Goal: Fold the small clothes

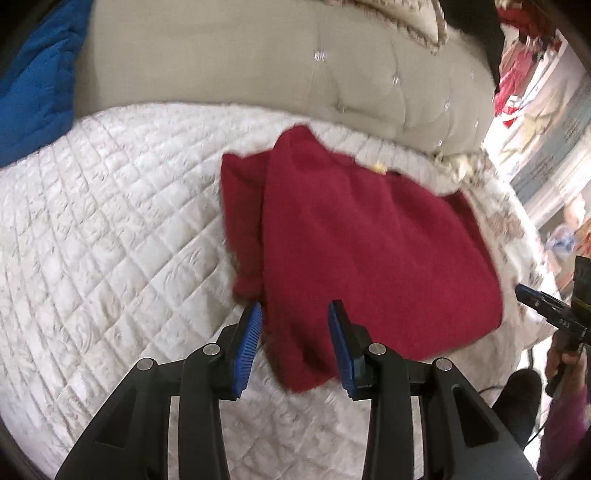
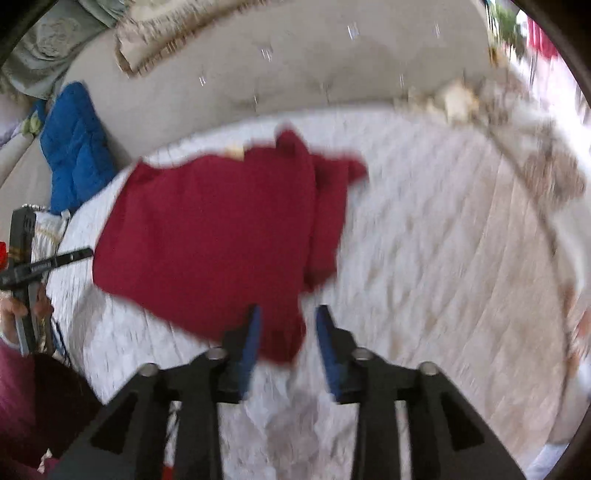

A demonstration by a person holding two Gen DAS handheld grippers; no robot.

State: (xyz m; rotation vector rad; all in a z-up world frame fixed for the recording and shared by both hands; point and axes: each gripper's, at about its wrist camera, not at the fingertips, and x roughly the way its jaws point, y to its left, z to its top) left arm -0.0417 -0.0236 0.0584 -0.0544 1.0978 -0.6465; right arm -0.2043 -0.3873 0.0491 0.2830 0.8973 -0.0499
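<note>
A dark red garment (image 1: 369, 240) lies spread on the white quilted bed cover (image 1: 110, 221), with one narrow part doubled along its left side. My left gripper (image 1: 295, 321) stands open over the garment's near left corner; the cloth lies between the blue pads (image 1: 247, 343). In the right wrist view the same garment (image 2: 207, 236) lies left of centre. My right gripper (image 2: 288, 325) is open at its near right corner, with bed cover (image 2: 424, 277) showing between the cloth and the right pad. The view is blurred.
A beige tufted headboard (image 1: 258, 66) runs behind the bed, with a blue padded item (image 1: 33, 85) against it at the left and a fringed cushion (image 2: 177, 33) on top. A hand (image 1: 561, 362) holds the right gripper's handle beyond the bed's right edge.
</note>
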